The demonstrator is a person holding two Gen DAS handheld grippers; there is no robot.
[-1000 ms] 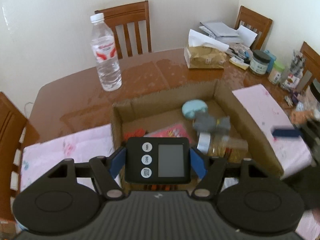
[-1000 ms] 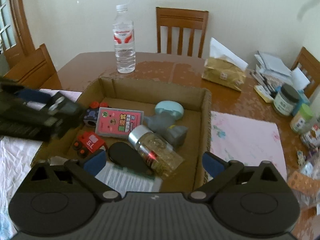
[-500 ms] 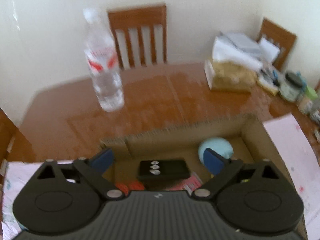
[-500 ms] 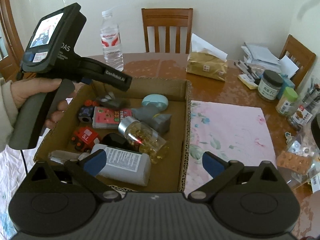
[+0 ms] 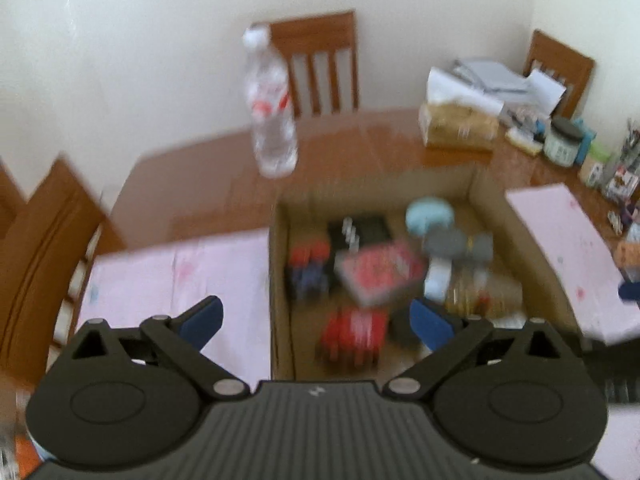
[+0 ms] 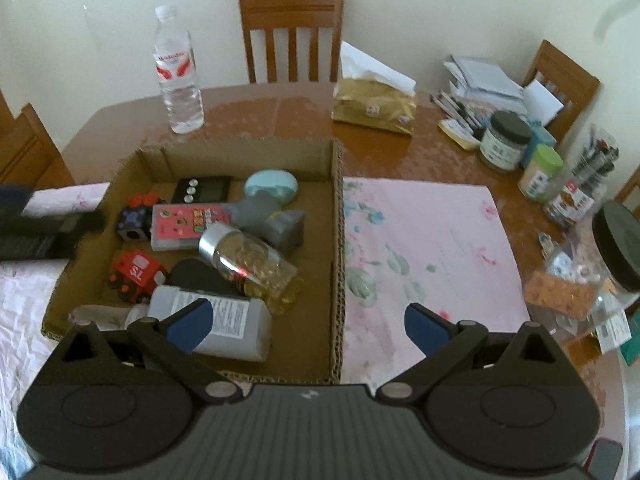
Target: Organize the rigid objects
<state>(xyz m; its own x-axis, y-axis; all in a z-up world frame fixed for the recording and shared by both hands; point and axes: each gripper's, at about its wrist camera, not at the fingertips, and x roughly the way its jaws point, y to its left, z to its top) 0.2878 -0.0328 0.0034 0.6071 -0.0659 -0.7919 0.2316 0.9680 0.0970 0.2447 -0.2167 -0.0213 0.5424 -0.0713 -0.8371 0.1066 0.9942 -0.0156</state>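
Timer [image 6: 204, 189] now lies flat in the cardboard box [image 6: 338, 240], at the box's far wall toward its far-left corner, buttons facing up, just beside the light-blue oval case [image 6: 271, 186] and behind the pink card box [image 6: 182, 226]; a second ago you had it clamped upright between your left tongs, half a second ago it was already down in the box under them. Your left gripper [image 5: 316, 318] has let go and its jaws are opening, blue pads spread wide with nothing between them, and the view has shifted left so the tongs straddle the box's left wall over the pink cloth [image 5: 176, 276]; that view is blurred. Your right gripper [image 6: 306, 322] is spread wide too, released, holding nothing, touching nothing I can see, hanging over the box's near-right corner much as it did a second ago. Rest of the box contents unchanged: red toy truck [image 6: 134, 274], glass jar with silver lid [image 6: 250, 266] lying on its side, grey block toy [image 6: 276, 218], white labelled bottle [image 6: 224, 326] at the near edge, dark cube with red caps [image 6: 136, 222]. Water bottle [image 6: 176, 72] stands on the desk [image 6: 400, 152] beyond the box's far-left corner, tissue pack [image 6: 374, 104] toward the desk's far edge.
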